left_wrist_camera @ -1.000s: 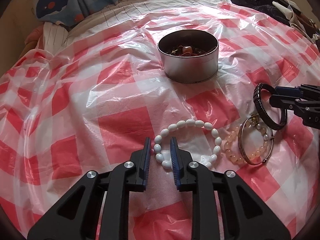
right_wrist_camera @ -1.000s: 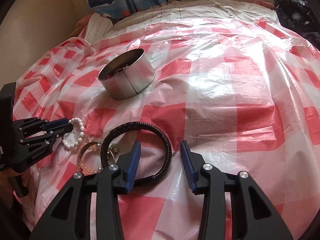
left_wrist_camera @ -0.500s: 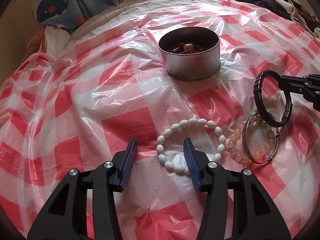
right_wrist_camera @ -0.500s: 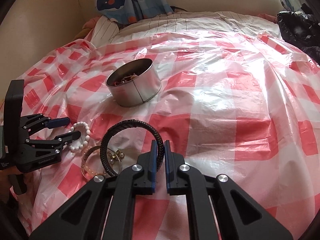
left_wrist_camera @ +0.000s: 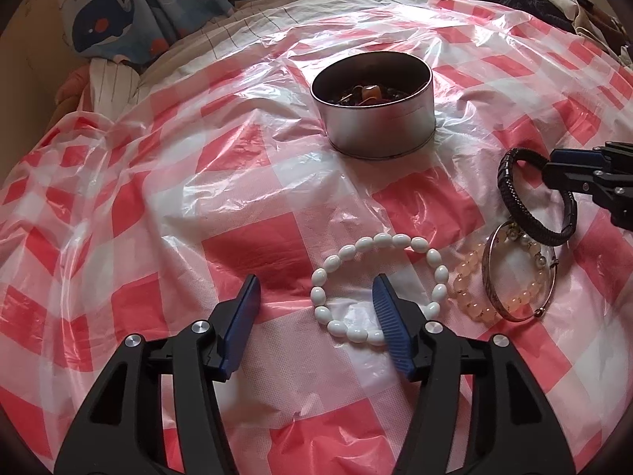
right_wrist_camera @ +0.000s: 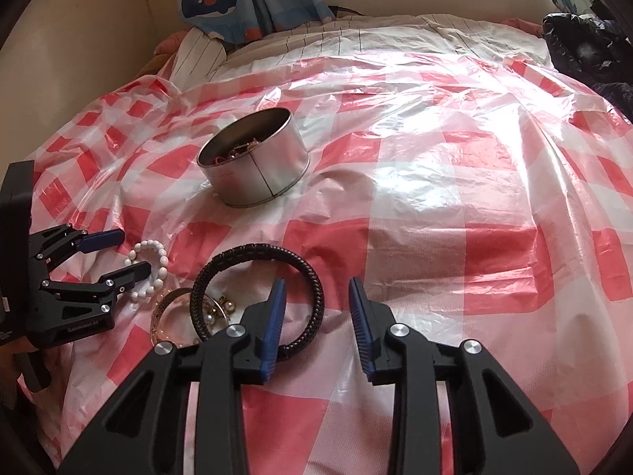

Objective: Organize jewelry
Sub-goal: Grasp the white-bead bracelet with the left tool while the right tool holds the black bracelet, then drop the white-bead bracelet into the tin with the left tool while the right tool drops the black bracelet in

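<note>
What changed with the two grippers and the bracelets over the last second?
The left gripper opened its fingers wide, releasing the white bead bracelet, which lies on the checked plastic sheet. The right gripper closed on the black braided bracelet, then reopened; the bracelet lies loose. The round metal tin and the other bracelets stayed put.

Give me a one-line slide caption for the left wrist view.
Open left gripper straddles a white bead bracelet on checkered plastic, with a jewelry-filled round tin beyond.
</note>
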{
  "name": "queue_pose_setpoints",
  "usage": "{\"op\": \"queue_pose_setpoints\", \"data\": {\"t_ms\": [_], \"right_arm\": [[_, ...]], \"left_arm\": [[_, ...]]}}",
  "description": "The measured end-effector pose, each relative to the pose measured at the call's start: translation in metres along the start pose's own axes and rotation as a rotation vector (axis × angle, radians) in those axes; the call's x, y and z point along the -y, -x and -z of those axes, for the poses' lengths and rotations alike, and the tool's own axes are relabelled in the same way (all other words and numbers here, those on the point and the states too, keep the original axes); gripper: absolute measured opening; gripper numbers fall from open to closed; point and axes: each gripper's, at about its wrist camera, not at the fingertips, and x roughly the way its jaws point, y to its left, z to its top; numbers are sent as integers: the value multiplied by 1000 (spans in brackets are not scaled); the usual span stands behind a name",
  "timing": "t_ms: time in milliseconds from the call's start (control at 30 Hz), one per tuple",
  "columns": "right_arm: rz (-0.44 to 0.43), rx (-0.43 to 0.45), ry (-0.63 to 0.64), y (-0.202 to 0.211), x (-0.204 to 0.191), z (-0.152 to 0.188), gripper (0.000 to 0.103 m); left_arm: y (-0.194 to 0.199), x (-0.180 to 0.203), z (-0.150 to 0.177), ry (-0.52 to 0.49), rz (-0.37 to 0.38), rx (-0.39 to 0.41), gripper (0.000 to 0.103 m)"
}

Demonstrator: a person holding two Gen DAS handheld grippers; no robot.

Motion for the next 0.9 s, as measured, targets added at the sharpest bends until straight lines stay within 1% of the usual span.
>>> {"op": "queue_pose_setpoints", "data": {"t_ms": [33,67,100,133,200,333,367,467,533,600,667,767,900], "right_arm": [[8,-15,9,-4,-2,1,32],[22,-19,26,-5,-5,1,22],[24,-19,45,-5,-8,2,10],[29,-15,60,-5,-11,3,9],[28,5,75,0,-14,3,8],[-25,81,22,16,-7,-3,8],[-32,98,15,19,-7,-5,8],[-48,140,1,26,-6,-11,8],[-67,158,-16,29,-4,-15,8],[-66,179,-22,34,-3,-19,8],[-66,198,-21,37,-4,-25,8],[-69,213,-32,39,-4,-32,8],[-66,206,-39,37,0,-32,8]], "left_arm": [[1,3,-1,-13,48,-7,15],[3,9,-1,-40,59,-7,6],[5,13,-1,-64,57,-1,7],[8,16,-1,-72,77,5,6],[16,16,-3,-48,121,36,6],[41,-4,-12,57,240,129,6],[46,-8,-14,77,257,146,6],[52,-19,-18,120,275,171,6],[55,-24,-21,152,301,182,6],[62,-25,-28,156,309,203,6],[72,-25,-43,156,317,234,6],[81,-22,-70,135,309,275,6],[79,-23,-107,152,315,314,6]]}}
